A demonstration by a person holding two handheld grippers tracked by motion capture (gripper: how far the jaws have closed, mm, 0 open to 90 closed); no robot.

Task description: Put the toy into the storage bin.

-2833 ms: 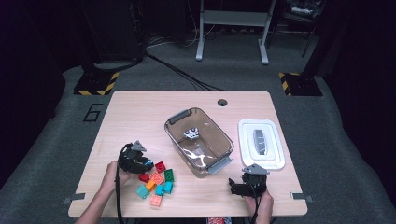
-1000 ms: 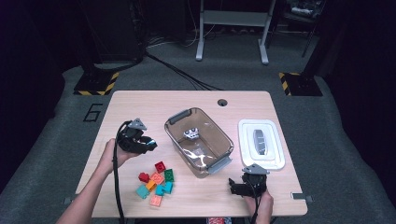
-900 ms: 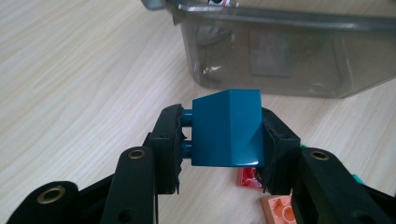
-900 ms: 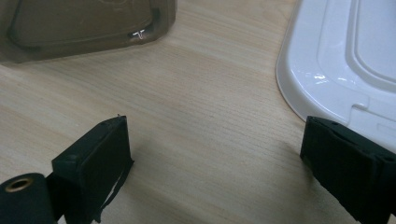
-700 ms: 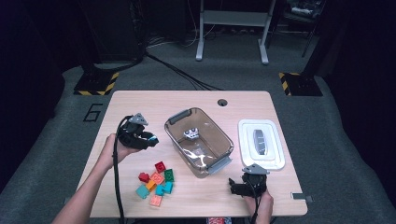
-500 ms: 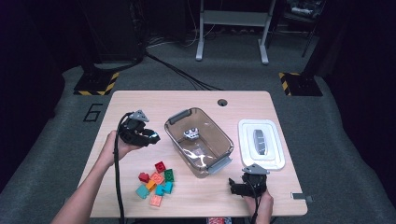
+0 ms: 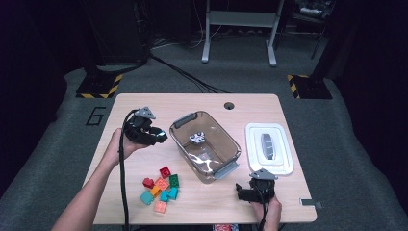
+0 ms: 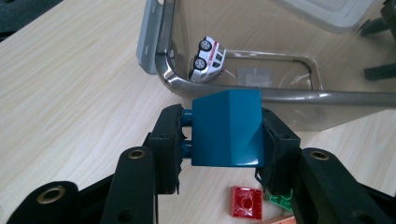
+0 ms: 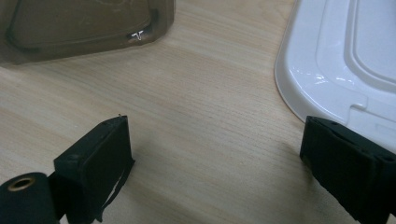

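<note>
Left gripper (image 8: 224, 140) pinches the teal block (image 8: 227, 128) mid-frame by its sides; looks light, rigid, slick. Right gripper (image 9: 215, 172) gapes empty.

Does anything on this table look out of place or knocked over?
One thing: the toy car in the clear bin lies tipped on its side, wheels showing, against the wall. The bin's white lid lies off, beside it.

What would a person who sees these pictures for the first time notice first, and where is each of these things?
The eye falls first on the teal block clamped in the left claw, held just short of the clear bin's rim. Inside the bin lies a small white toy car on its side. On the table, a cluster of coloured blocks sits near the person's side, and a white lid lies right of the bin.
</note>
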